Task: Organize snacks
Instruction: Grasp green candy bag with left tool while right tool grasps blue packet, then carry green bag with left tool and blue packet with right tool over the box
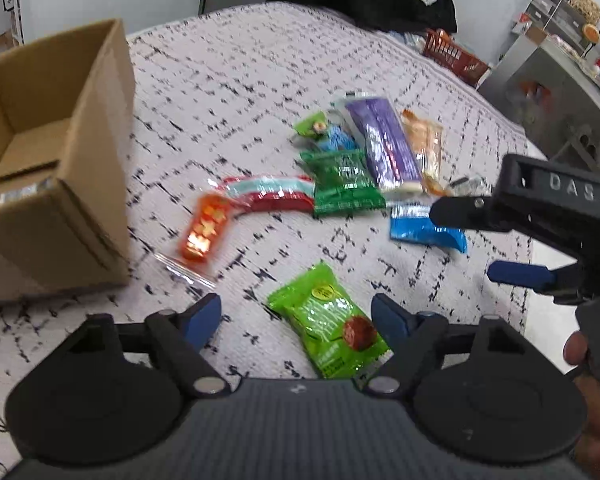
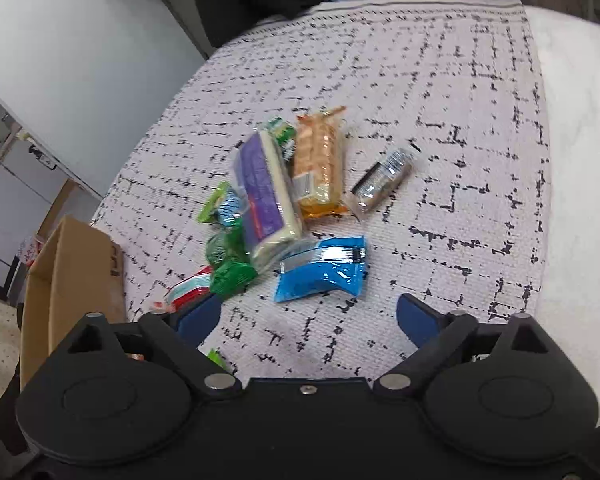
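Several snack packs lie on a patterned cloth. In the left wrist view my left gripper (image 1: 296,318) is open above a light green pack (image 1: 328,336) that lies between its fingers. Beyond lie an orange pack (image 1: 204,228), a red pack (image 1: 272,194), a dark green pack (image 1: 344,182), a purple pack (image 1: 380,146) and a blue pack (image 1: 424,228). My right gripper (image 1: 460,240) is open over the blue pack. In the right wrist view my right gripper (image 2: 308,316) is open just short of the blue pack (image 2: 324,270). An open cardboard box (image 1: 52,152) stands at the left.
A cracker pack (image 2: 320,164) and a silver pack (image 2: 384,182) lie past the blue one. The cloth's edge (image 2: 540,160) runs along the right. A red basket (image 1: 454,56) sits at the far side. A metal counter (image 1: 560,80) stands to the right.
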Tool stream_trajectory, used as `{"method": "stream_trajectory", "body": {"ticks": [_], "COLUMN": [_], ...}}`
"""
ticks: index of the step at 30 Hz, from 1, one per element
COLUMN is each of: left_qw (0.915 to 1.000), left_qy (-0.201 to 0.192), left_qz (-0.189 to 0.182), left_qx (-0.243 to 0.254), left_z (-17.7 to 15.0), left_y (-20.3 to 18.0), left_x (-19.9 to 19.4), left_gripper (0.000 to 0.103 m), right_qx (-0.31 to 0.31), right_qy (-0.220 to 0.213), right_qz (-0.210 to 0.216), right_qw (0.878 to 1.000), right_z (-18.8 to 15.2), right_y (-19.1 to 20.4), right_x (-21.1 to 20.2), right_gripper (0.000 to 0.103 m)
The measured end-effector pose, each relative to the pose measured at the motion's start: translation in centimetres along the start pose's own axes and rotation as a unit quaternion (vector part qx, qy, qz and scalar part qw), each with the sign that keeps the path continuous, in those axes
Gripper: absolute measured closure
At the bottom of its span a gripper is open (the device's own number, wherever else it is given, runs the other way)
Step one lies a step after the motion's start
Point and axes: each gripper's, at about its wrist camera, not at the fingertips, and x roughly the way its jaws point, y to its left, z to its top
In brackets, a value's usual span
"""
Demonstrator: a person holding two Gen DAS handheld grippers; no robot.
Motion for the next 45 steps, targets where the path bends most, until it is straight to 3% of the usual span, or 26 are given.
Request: {"method": "stream_trajectory", "body": {"ticks": [6, 7, 8, 9, 11, 14, 21, 24, 26, 30, 39, 45], "left_qw": [0.9991, 0.9986, 0.9979, 0.9971, 0.9977, 0.9989, 0.9996, 0.9994, 0.9994, 0.9992, 0.9978, 0.9955], "left_qy": [0.006, 0.005, 0.001, -0.003, -0.007, -0.01, -0.022, -0.029, -0.033, -0.04, -0.065, -0.09], "left_qz": [0.013, 0.024, 0.036, 0.047, 0.043, 0.031, 0.017, 0.015, 0.014, 0.008, -0.014, -0.029], "left_qx": [0.04, 0.047, 0.054, 0.06, 0.052, 0.035, 0.008, 0.005, 0.003, 0.002, 0.003, 0.004], "left_z": [-0.4, -0.4, -0.6, -0.6, -0.5, -0.2, 0.5, 0.8, 0.9, 1.1, 1.1, 1.5], "left_y": [-1.6, -1.9, -2.1, -2.2, -1.7, -0.8, -0.1, 0.1, 0.3, 0.7, 0.8, 0.9], "left_x": [1.3, 1.4, 1.3, 1.3, 1.2, 1.0, 0.2, -0.3, -0.5, -1.2, -4.2, -6.5], "left_gripper": [0.027, 0.037, 0.054, 0.062, 0.072, 0.077, 0.078, 0.078, 0.078, 0.078, 0.078, 0.078], "right_qx": [0.011, 0.011, 0.01, 0.01, 0.008, -0.001, -0.044, -0.061, -0.069, -0.082, -0.076, -0.093], "right_qy": [0.007, 0.007, 0.007, 0.007, 0.01, 0.007, -0.006, -0.009, -0.011, -0.005, -0.015, -0.03], "right_qz": [0.01, 0.011, 0.011, 0.01, 0.008, 0.005, -0.027, -0.041, -0.05, -0.056, -0.048, -0.048], "right_qw": [1.0, 1.0, 1.0, 1.0, 1.0, 1.0, 0.999, 0.997, 0.996, 0.995, 0.996, 0.994], "right_z": [0.4, 0.5, 0.5, 0.6, 0.7, 0.9, 1.0, 0.9, 0.8, 0.5, -0.1, -1.2], "right_y": [-0.4, -0.4, -0.5, -0.4, -0.5, -0.2, 0.9, 1.4, 1.6, 1.8, 2.6, 4.2], "right_x": [0.9, 1.0, 1.2, 1.4, 1.8, 2.2, 3.1, 3.4, 3.5, 3.3, 0.4, -2.1], "right_gripper": [0.016, 0.016, 0.016, 0.016, 0.016, 0.017, 0.024, 0.032, 0.055, 0.066, 0.085, 0.086]}}
